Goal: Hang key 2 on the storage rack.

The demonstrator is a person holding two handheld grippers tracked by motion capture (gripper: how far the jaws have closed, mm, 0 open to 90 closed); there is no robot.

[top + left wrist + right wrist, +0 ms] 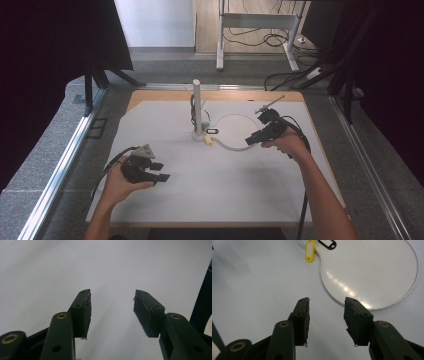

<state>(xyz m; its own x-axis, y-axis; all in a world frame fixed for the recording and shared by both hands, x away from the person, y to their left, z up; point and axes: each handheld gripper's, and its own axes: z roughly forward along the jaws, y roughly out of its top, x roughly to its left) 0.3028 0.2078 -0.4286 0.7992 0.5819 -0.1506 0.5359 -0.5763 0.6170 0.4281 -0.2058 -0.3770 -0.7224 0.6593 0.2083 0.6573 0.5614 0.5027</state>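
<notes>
**Right gripper closes in on the tags, nothing picked up yet**

Nearest the person, the left gripper (161, 171) sits low over the white mat (240, 195), jaws held apart with nothing but bare mat between them. Across the table, the right gripper (248, 141) hovers beside the white cord (235, 146) that loops round from the stand; its jaws stand apart too, and they grip nothing. In the right gripper view the cord's curve (332, 296) passes just ahead of the fingertips (303, 302), not between them.

Beyond that lie the tags: one yellow tag (309, 251) and one black tag (327, 244), flat on the mat just beside the base of the post (197, 105), yellow nearer the gripper.

My read: this is the approach, with no grasp made. Both tags appear off the stand, so picking up and hanging remain.

Count: two grippers, two tags, one cord, one post.
</notes>
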